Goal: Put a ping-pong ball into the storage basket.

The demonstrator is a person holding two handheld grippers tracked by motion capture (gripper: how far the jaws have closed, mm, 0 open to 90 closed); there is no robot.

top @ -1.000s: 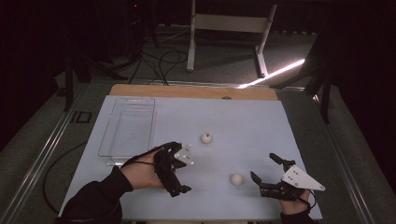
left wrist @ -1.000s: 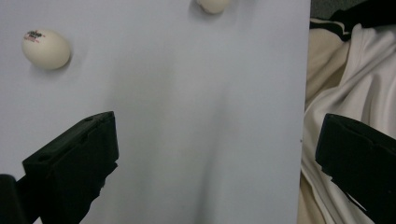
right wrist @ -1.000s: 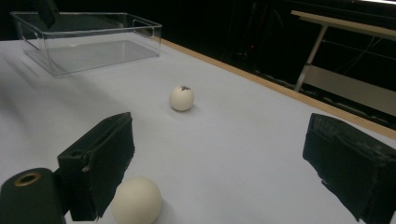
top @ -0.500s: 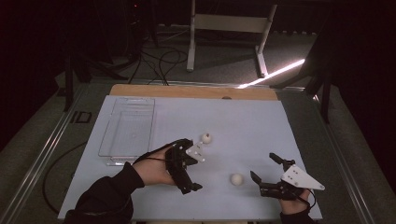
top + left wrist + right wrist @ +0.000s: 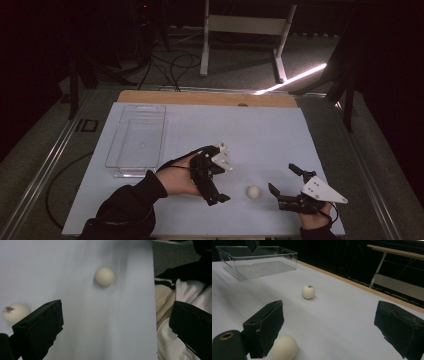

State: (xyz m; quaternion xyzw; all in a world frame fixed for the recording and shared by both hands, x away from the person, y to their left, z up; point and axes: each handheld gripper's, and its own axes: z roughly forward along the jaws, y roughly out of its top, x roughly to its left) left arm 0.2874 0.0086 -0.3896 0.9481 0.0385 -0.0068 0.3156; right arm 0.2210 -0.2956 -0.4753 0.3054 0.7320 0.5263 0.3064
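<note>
On the pale blue table [image 5: 150, 210] I log two white balls: the plain ball [image 5: 253, 191] lies between my grippers, the marked ball [image 5: 308, 291] farther up, mostly hidden behind the left gripper [image 5: 212, 176] in the high view. Left gripper hovers with jaws spread wide, holding nothing. Right gripper [image 5: 286, 187] likewise gapes empty just beside the plain ball; a clear tray [image 5: 136, 142] stands at far left.

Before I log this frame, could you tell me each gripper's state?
Left gripper: open, holding nothing.
Right gripper: open, holding nothing.
</note>
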